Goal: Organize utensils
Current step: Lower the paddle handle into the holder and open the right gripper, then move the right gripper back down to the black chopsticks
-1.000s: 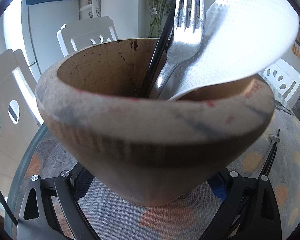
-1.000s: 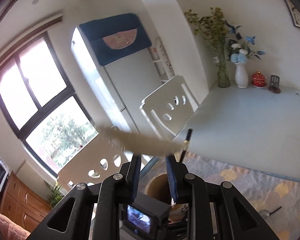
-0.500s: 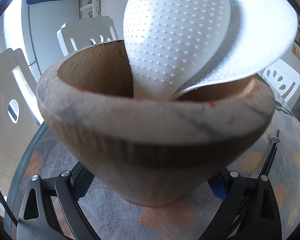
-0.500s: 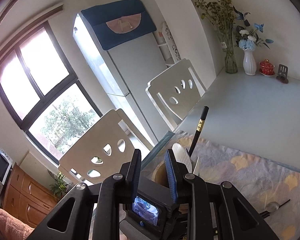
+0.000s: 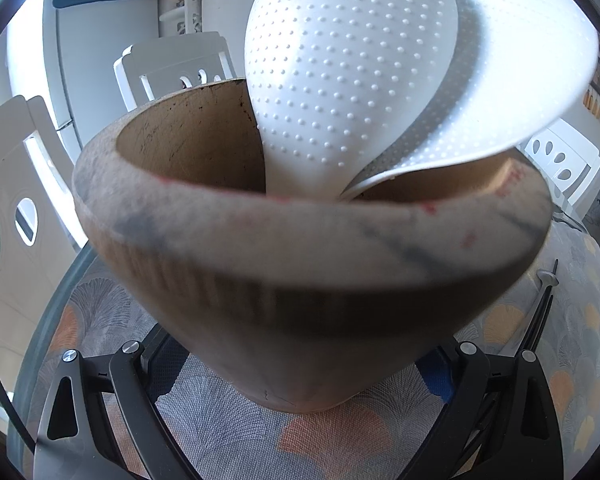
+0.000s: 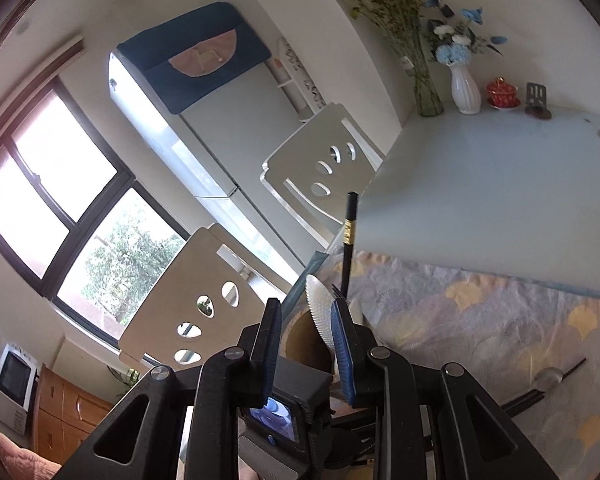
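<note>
A: Above the wooden holder (image 6: 300, 340), right gripper (image 6: 306, 328) tilts downward, jaws just easing apart, nothing pinched.
B: Left gripper (image 5: 300, 392) clamps holder's base; white paddles (image 5: 340, 80) stand inside.

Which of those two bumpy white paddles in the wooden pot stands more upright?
The nearer white paddle, standing at the middle of the wooden pot. The other paddle behind it leans far to the right, over the rim.

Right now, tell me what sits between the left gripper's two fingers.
The wooden cup, with two white paddles in it, stands between the fingers of the left gripper. The left wrist view shows it.
</note>
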{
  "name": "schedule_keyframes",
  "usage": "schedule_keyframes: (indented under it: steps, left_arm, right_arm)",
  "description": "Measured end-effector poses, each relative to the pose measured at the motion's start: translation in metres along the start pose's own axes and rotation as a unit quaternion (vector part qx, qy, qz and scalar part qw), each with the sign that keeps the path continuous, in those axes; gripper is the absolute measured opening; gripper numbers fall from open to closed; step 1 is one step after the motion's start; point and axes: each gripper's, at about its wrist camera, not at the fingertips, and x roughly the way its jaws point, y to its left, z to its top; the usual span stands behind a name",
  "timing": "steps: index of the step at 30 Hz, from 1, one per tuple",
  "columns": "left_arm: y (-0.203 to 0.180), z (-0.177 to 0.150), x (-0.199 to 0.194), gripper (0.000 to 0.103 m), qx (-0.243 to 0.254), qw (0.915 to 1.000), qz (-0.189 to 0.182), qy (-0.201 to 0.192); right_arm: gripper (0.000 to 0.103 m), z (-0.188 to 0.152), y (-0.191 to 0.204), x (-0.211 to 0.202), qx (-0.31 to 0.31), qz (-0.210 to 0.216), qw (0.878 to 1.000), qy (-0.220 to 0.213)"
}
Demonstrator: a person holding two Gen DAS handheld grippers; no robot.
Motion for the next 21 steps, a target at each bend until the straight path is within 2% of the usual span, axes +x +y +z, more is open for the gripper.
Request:
schedule_keyframes:
  steps: [6, 12, 14, 17, 21]
  left_arm:
    - [0.0, 0.0, 0.0, 0.095, 0.0, 1.0, 0.0, 0.0]
    - [0.001, 0.0, 0.0, 0.095, -0.001, 1.0, -0.002, 0.001]
    - [0.002, -0.001, 0.001, 0.095, -0.002, 1.0, -0.001, 0.001]
    - [0.002, -0.001, 0.001, 0.095, -0.002, 1.0, -0.002, 0.001]
    - [0.002, -0.002, 0.001, 0.096, 0.0, 1.0, 0.002, 0.001]
  right_arm:
    - [0.048, -0.006, -0.025, -0.003, 0.039, -0.025, 0.999, 0.008]
    - [0.048, -0.013, -0.077, -0.009, 0.139, -0.06, 0.988, 0.018]
    - [0.048, -0.019, -0.102, -0.012, 0.19, -0.067, 0.979, 0.019]
    - [0.048, -0.031, -0.139, -0.016, 0.269, -0.078, 0.96, 0.023]
    - [0.048, -0.053, -0.178, -0.014, 0.355, -0.113, 0.926, 0.056]
